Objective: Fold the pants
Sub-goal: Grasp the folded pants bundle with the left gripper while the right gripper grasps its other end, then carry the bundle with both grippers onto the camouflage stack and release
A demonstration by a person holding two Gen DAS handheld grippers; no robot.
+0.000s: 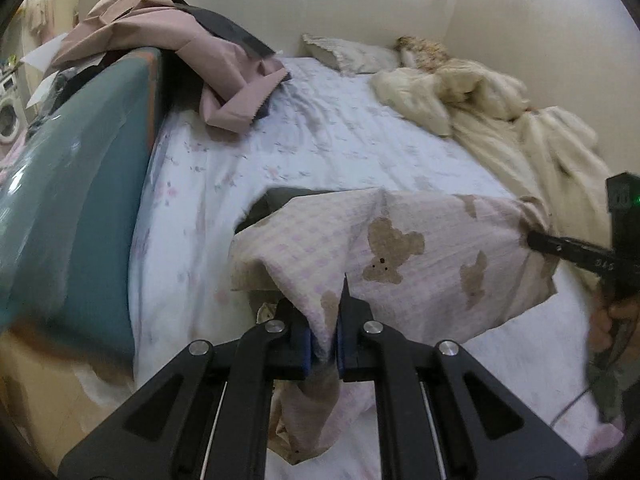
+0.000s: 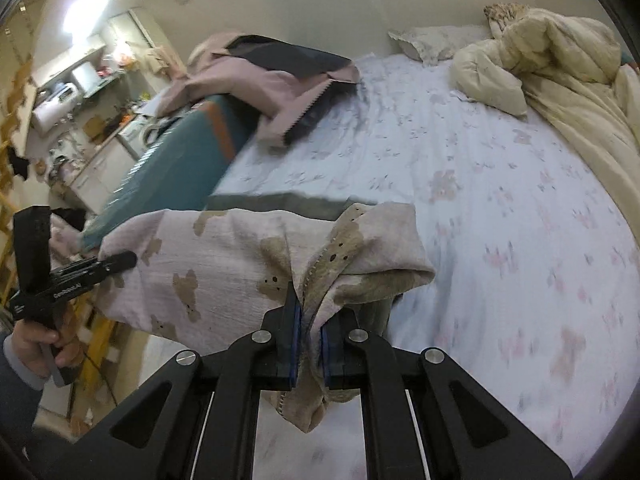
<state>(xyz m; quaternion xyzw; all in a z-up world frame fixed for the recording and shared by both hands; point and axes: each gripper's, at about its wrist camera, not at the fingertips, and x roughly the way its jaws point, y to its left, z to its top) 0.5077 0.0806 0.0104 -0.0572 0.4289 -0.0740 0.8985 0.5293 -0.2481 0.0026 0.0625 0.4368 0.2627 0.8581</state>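
A: Two claws, and both are holding your pants [image 1: 420,256]. Your left claw [image 1: 323,344] is pinched tight on one bunched edge. Your right claw [image 2: 309,348] is pinched tight on the other edge.

B: Where are the pants right now?

A: They hang in the air between your two claws, just above the bed [image 1: 320,140]. The cloth with the little bears is stretched across, and some of it droops down under each claw.

B: What could go wrong?

A: You only have a small pinch of cloth in each claw. If you pull your hands too far apart, I think an edge could slip out and the pants would flop down in a heap. Also, the cloth is twisted by your right claw, so it may land with a crease. And the cream blanket [image 2: 560,64] is near, so lay the pants on the flat sheet, not on that.
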